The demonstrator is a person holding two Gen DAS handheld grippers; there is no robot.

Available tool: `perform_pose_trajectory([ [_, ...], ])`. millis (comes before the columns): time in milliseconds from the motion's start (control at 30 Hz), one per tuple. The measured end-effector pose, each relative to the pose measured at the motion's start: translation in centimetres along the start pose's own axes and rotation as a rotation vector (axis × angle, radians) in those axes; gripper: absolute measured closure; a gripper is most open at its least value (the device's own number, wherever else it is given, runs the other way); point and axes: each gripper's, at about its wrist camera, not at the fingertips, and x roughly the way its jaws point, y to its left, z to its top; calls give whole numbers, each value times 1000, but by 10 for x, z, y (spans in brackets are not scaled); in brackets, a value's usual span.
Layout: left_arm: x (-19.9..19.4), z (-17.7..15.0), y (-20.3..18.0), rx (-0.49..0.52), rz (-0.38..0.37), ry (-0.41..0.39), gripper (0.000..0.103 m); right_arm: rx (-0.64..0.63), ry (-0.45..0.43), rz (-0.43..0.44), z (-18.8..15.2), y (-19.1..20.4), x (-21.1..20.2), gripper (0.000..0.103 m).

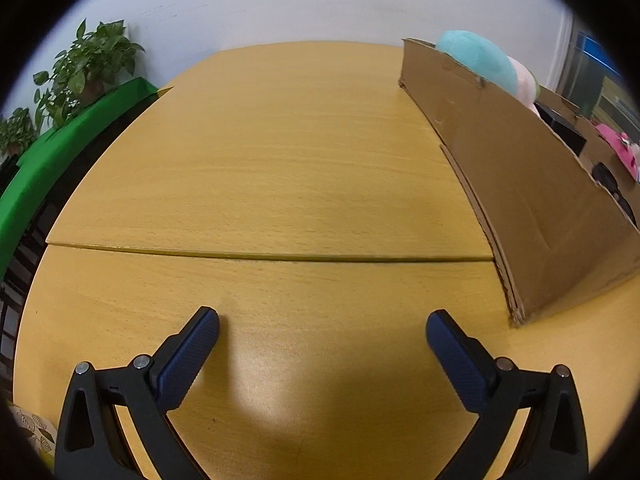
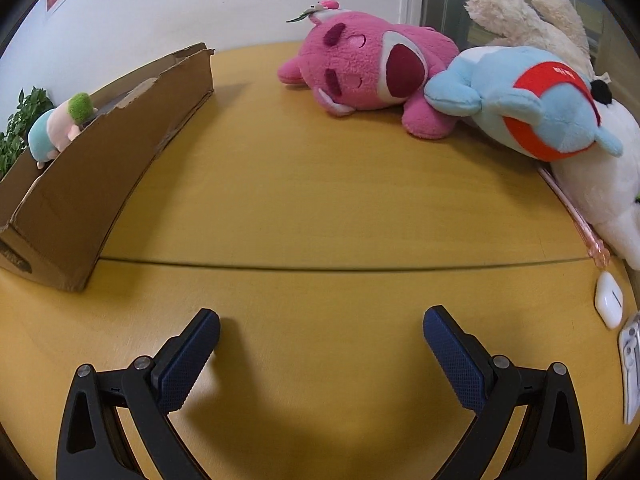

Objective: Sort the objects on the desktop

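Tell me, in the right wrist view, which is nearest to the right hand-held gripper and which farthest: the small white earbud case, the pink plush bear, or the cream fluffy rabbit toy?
From the right hand-held gripper:
1. Small white earbud case, on the table at the right edge, nearest.
2. Pink plush bear, lying ahead, slightly right of centre.
3. Cream fluffy rabbit toy, far right, behind the other plush toys, farthest.

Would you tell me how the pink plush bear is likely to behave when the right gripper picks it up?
The pink plush bear looks soft and fluffy, so it will probably squash between the right gripper fingers. Its limbs would likely droop. It seems light for its bulk, and the blue plush toy leaning on it may shift.
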Motion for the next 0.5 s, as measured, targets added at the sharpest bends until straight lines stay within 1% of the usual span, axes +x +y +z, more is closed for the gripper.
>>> perform_pose_trajectory([
  [167, 0, -2, 2, -4, 2, 1, 0, 6, 2, -7, 1, 0, 2, 0],
  [267, -4, -4, -1, -63, 49, 4, 0, 6, 1, -7, 1, 0, 2, 0],
  [500, -5, -4, 0, -70, 52, 7, 0, 5, 1, -7, 1, 0, 1, 0],
])
